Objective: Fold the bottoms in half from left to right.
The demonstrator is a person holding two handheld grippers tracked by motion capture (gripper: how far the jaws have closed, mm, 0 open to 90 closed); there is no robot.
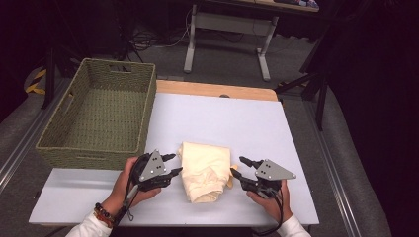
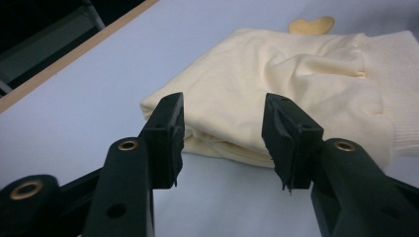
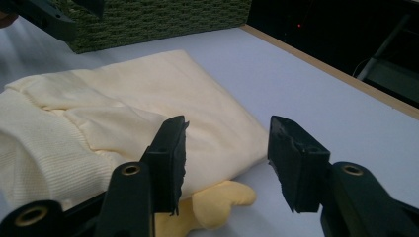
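A folded cream garment point(image 1: 205, 170) lies on the white table top point(image 1: 222, 118), near its front edge. In the left gripper view the garment point(image 2: 296, 84) has a ribbed cuff at the right. A small yellow piece point(image 3: 222, 200) pokes out from under its edge. My left gripper point(image 1: 172, 164) is open just left of the garment, jaws pointing at its folded side. My right gripper point(image 1: 239, 167) is open just right of it, jaws beside the yellow piece point(image 1: 230, 178). Nothing is held between either pair of jaws.
A green woven basket point(image 1: 99, 113) stands on the table's left side, close behind my left hand. The table's wooden far edge point(image 1: 217, 90) runs behind the white top. Desk legs and cables stand on the floor beyond.
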